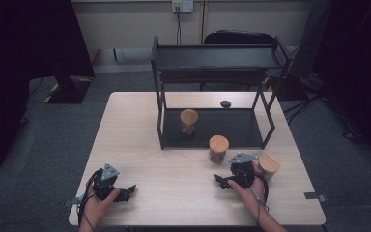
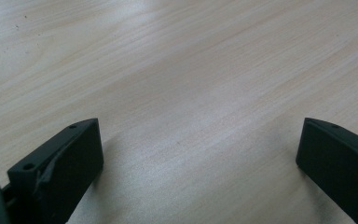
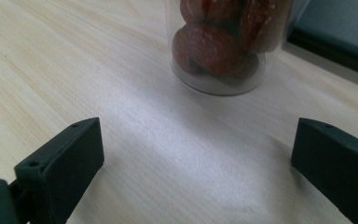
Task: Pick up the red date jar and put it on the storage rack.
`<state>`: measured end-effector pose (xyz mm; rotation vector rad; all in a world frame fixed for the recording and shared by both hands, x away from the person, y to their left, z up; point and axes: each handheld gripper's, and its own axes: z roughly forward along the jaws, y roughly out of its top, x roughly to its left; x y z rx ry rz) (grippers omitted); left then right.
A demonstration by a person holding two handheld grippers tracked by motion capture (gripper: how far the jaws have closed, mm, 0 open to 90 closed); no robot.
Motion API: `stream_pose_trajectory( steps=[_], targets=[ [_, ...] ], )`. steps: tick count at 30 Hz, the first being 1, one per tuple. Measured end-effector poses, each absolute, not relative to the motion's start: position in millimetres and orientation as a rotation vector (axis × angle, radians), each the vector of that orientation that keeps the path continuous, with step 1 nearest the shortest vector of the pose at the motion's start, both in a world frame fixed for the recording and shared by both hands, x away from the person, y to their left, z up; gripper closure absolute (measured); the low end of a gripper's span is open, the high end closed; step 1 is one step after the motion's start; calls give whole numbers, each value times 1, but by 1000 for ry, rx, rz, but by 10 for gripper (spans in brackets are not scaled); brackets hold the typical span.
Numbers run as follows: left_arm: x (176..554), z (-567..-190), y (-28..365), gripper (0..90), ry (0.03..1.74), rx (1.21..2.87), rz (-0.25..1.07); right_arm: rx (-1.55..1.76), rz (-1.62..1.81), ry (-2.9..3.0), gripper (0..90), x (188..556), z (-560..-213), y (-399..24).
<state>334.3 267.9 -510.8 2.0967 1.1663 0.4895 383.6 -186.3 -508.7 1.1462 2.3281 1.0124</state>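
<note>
Just ahead of the right gripper (image 1: 223, 182), beyond its jaws and clear of them, stands the clear jar (image 3: 223, 44) of reddish-brown fruit with a wooden lid, close to the front edge of the black shelf (image 1: 212, 99). Bare table (image 3: 56, 70) lies between jaws and jar. The jaws stand wide apart, empty. A second jar (image 1: 269, 164) sits just beside that hand. The left gripper (image 1: 125, 192), well apart, is spread open over bare wood.

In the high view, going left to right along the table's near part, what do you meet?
Left gripper → clear jar with wooden lid in front of the rack → right gripper → second wooden-lidded jar.
</note>
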Motion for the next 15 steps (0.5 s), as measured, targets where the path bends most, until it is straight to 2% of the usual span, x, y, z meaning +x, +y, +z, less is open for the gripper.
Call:
stream_pose_trajectory(
  steps=[15],
  targets=[
    [334, -511, 268, 2, 1168, 2096, 491, 1171, 1019, 2249, 23, 396, -500, -177]
  ],
)
